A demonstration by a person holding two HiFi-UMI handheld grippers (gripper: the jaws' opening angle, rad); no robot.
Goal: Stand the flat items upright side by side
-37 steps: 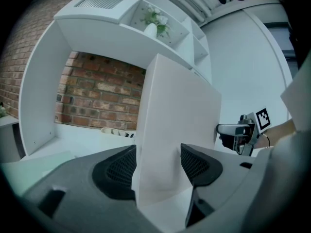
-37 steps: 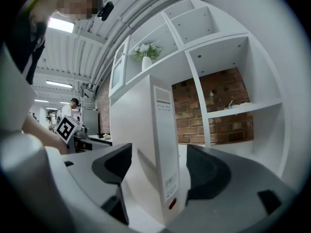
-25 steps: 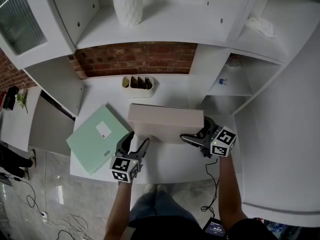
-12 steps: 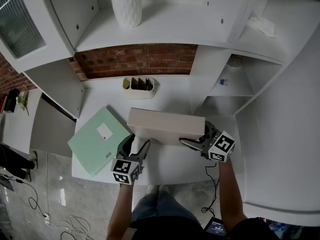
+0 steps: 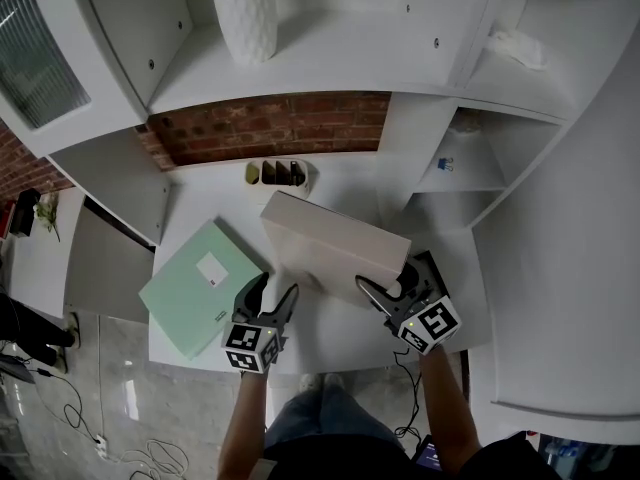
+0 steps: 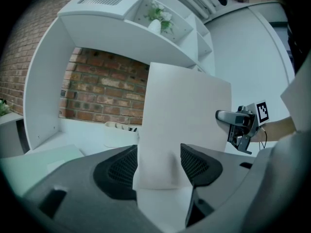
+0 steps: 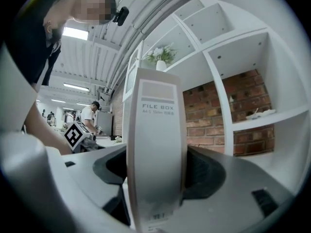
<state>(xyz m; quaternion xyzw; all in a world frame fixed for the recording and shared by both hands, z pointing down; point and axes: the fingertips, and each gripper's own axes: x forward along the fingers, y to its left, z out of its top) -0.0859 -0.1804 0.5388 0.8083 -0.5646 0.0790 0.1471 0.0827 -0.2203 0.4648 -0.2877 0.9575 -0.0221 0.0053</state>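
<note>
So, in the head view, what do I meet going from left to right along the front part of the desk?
The green folder → left gripper → file box → right gripper, whose jaws have just been closing, with one end of the file box between them.

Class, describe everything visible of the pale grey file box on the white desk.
The pale grey cardboard-like file box stands on its long edge on the white desk, angled across it. One narrow end reads FILE BOX. The left gripper clamps the plain end; the right gripper, its jaws just closed further, pinches the labelled end.
</note>
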